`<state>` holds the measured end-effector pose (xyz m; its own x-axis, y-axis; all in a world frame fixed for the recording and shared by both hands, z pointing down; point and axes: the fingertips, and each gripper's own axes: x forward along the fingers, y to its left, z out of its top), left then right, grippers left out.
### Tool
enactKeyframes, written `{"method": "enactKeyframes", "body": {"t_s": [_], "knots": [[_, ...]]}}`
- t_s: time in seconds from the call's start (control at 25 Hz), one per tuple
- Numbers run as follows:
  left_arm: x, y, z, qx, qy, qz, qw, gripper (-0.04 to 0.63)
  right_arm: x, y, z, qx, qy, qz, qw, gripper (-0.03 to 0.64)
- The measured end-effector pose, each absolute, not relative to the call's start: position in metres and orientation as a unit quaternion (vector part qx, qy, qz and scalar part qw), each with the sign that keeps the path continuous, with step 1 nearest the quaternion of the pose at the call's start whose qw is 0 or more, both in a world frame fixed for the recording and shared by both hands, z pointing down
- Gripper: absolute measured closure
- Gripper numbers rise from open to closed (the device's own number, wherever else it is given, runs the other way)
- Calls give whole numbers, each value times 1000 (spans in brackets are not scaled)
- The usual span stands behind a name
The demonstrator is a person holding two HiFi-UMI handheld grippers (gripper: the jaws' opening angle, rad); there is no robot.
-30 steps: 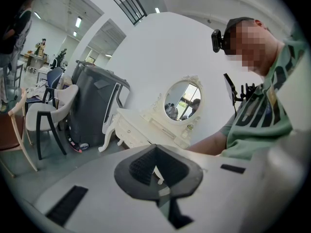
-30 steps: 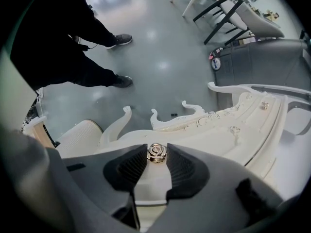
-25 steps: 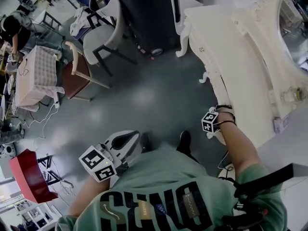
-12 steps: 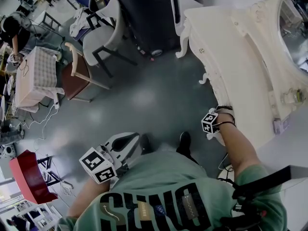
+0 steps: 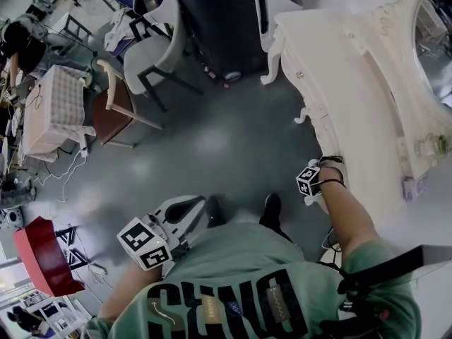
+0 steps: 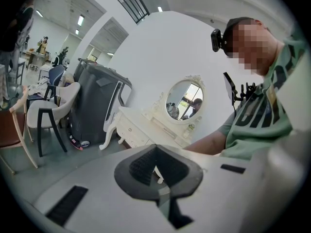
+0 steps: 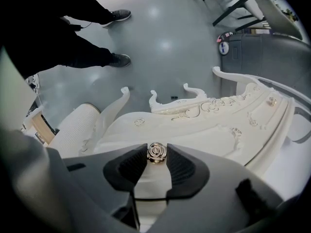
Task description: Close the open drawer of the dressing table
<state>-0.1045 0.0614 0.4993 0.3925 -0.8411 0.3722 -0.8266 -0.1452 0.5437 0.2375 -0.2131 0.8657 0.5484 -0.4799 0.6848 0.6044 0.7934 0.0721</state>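
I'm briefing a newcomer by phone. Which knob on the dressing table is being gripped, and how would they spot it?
Start at the cream dressing table with carved scrollwork. On its front, nearest the right gripper view's camera, sits a metallic rose-shaped knob. Unlike the other knobs farther along, it is clamped between the dark pads of the right tool.

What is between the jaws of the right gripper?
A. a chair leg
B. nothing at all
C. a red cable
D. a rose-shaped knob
D: in the right gripper view, the jaws of the right gripper are closed on the rose-shaped knob of the dressing table.
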Motion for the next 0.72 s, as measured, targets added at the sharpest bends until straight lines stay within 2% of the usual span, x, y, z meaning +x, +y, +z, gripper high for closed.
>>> {"method": "enactKeyframes", "body": {"t_s": [0.72], "knots": [[-102,62,504,755,-549,-6,359,598,245,-221,869,-73,-319,-322,888,489]]}}
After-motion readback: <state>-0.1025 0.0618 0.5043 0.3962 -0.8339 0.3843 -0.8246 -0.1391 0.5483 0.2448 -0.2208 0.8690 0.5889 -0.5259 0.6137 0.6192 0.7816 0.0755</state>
